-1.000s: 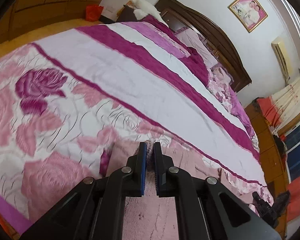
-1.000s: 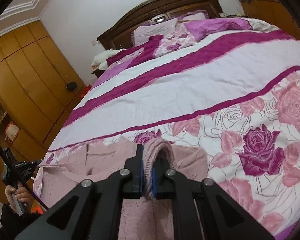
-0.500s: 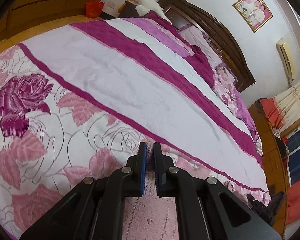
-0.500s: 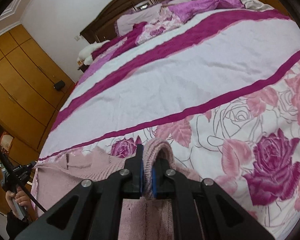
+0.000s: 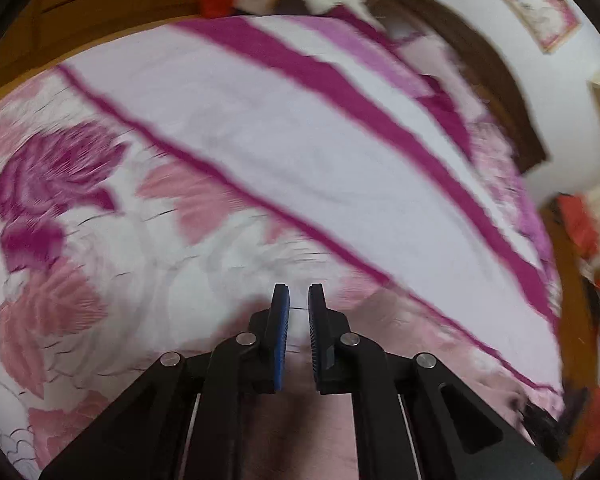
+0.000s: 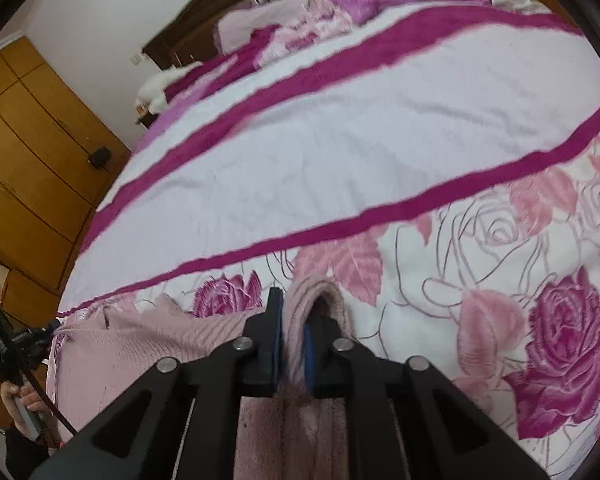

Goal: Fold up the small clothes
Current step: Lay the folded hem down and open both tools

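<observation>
A pink knit garment (image 6: 140,344) lies on the rose-patterned bedspread (image 6: 480,280), spread out to the left of my right gripper (image 6: 298,308). Its jaws are opening, and a thick folded edge of the knit (image 6: 320,292) still fills the gap and loops over the right finger. In the blurred left wrist view the same garment (image 5: 400,328) lies under and to the right of my left gripper (image 5: 299,292). That gripper is shut, with a thin pale pink edge of the knit between its blue pads. Both grippers point down at the bed.
Wide white and magenta stripes cross the bed (image 5: 280,128) towards the pillows (image 6: 260,20) and dark headboard (image 6: 204,24). Wooden wardrobes (image 6: 32,140) line the left wall. A person's hand (image 6: 20,396) holds a device beside a black stand (image 6: 20,340) at the bed's left edge.
Both grippers have sunk closer to the bedspread, carrying the garment's edge forward. The right jaws stand slightly wider around the knit fold. The left view has become blurred.
</observation>
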The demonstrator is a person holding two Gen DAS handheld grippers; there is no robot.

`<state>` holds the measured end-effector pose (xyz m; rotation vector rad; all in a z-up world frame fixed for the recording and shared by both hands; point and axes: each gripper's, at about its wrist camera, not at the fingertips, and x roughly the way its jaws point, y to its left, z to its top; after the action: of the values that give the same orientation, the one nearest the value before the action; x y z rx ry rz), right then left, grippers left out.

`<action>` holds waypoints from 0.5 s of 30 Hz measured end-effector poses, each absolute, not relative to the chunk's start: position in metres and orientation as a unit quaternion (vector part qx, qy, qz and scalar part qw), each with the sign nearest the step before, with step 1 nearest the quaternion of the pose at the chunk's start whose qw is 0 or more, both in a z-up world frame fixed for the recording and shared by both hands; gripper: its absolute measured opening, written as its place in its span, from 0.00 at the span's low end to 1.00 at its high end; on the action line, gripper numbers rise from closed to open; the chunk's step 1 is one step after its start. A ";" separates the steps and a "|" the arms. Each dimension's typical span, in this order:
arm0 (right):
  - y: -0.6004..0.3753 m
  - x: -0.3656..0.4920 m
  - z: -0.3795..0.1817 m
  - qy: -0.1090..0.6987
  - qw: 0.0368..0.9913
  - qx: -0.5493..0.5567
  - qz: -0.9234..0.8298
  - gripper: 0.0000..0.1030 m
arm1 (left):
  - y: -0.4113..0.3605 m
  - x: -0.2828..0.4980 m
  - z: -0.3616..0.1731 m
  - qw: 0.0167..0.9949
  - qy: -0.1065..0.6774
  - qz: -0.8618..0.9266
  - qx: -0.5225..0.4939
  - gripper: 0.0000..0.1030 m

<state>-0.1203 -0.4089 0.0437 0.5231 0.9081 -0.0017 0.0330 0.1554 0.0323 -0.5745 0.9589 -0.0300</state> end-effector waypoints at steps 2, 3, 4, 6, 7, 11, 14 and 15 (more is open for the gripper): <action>-0.410 -0.123 0.047 0.426 0.872 0.243 -0.010 0.45 | 0.169 0.031 0.025 0.833 0.455 -0.011 -0.314 0.00; -0.410 -0.126 0.051 0.417 0.878 0.234 -0.021 0.57 | 0.175 0.028 0.026 0.829 0.448 -0.018 -0.335 0.00; -0.411 -0.131 0.056 0.404 0.887 0.222 -0.035 0.75 | 0.180 0.025 0.028 0.828 0.437 -0.025 -0.351 0.00; -0.412 -0.141 0.065 0.391 0.895 0.210 -0.047 0.78 | 0.187 0.015 0.037 0.834 0.410 -0.047 -0.367 0.13; -0.413 -0.146 0.069 0.389 0.897 0.205 -0.051 0.78 | 0.188 0.010 0.042 0.838 0.401 -0.055 -0.365 0.17; -0.412 -0.175 0.080 0.381 0.904 0.180 -0.077 0.78 | 0.176 -0.023 0.064 0.854 0.388 -0.106 -0.330 0.18; -0.411 -0.202 0.082 0.371 0.898 0.229 -0.052 0.78 | 0.160 -0.065 0.076 0.855 0.388 -0.130 -0.318 0.20; -0.408 -0.211 0.081 0.372 0.897 0.232 -0.056 0.78 | 0.155 -0.077 0.080 0.859 0.392 -0.137 -0.300 0.21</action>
<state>-0.2106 -0.4083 0.0810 0.4797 0.7712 -0.1150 -0.0766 0.1545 0.0798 -0.6309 0.8229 -0.2879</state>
